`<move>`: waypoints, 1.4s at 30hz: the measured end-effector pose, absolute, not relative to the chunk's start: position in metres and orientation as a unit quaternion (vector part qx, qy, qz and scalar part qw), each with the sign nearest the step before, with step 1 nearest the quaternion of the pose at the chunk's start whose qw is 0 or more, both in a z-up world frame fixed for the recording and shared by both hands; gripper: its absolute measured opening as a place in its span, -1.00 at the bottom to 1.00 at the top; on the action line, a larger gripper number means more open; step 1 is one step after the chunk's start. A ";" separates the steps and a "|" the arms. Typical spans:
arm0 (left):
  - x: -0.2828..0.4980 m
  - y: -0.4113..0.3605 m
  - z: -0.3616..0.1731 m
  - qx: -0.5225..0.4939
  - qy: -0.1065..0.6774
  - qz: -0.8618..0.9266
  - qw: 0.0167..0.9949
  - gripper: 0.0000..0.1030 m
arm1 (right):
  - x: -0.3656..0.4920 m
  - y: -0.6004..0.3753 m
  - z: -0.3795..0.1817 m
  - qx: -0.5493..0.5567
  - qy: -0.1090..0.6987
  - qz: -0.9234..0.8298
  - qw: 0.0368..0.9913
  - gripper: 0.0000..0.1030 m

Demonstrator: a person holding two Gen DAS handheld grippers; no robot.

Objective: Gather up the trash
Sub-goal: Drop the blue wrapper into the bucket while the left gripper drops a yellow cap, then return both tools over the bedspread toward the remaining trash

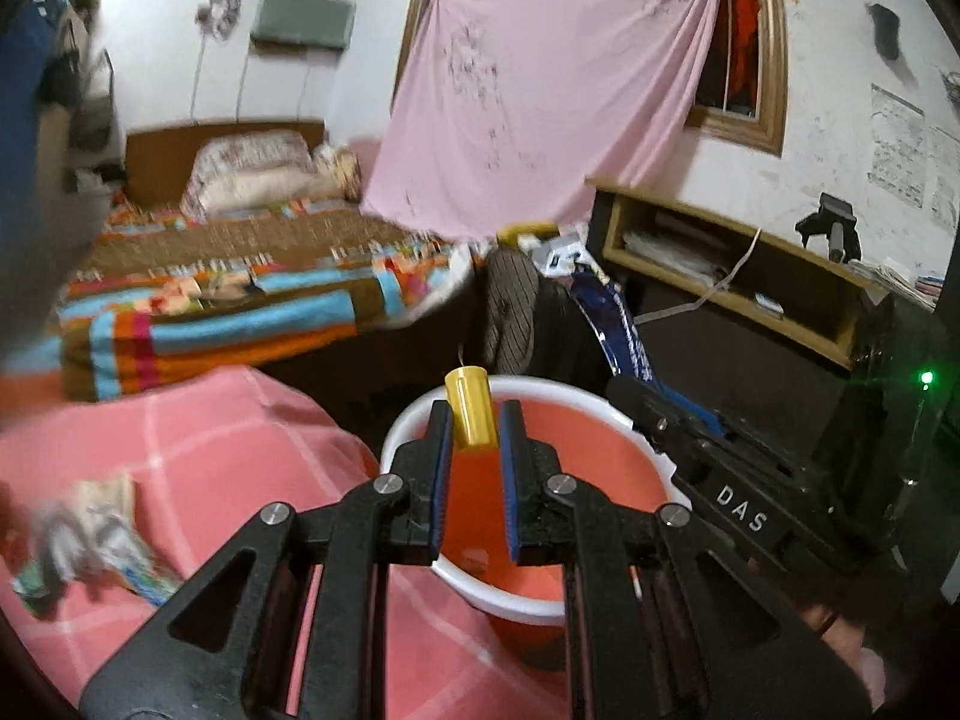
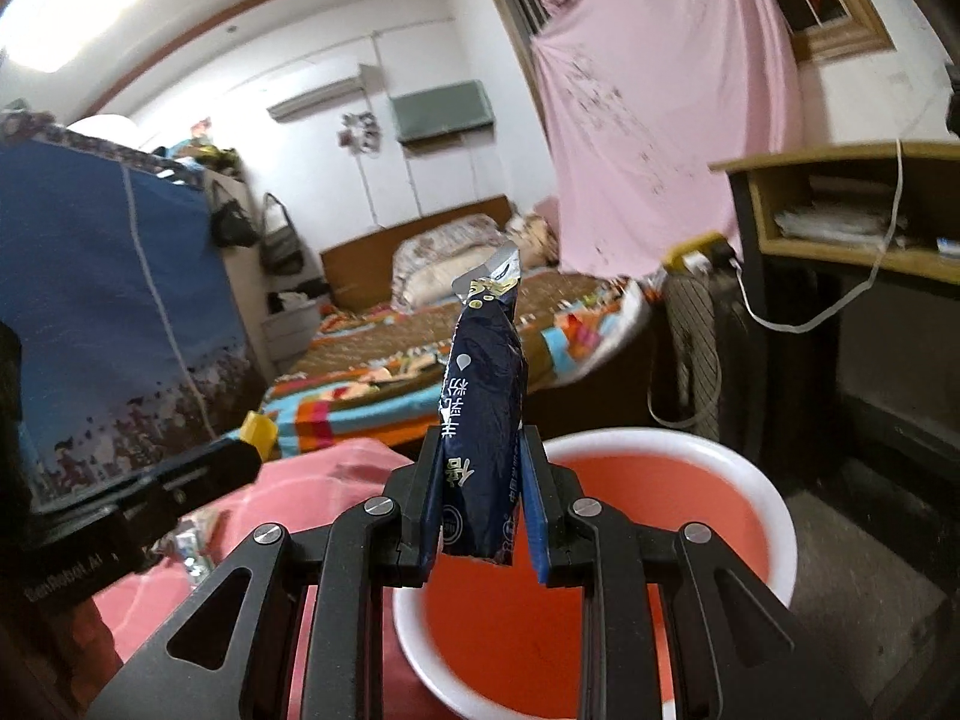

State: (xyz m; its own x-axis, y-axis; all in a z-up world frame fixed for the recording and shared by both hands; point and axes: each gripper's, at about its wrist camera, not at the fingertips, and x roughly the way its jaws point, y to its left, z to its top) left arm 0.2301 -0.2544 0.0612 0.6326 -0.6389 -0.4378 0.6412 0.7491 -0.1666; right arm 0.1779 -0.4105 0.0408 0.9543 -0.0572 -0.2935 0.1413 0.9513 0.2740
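Both loads over the bucket (image 1: pixel 420 420), none dropped yet. Our left hand-held gripper (image 1: pixel 474 426) pinches a small yellow cup (image 1: pixel 472 414) above the rim; our right hand-held gripper (image 2: pixel 480 468) is clamped on a dark blue wrapper (image 2: pixel 483 420), upright over the orange inside. Bucket looks empty as far as we see. Crumpled wrappers (image 1: pixel 90 540) remain on the pink cloth (image 1: pixel 240 450), so we judge collection partway.
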 end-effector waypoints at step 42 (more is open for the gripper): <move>0.237 -0.198 0.055 -0.066 0.271 -0.237 0.931 -0.20 | 0.171 -0.392 0.051 0.145 0.119 -0.057 0.981 -0.06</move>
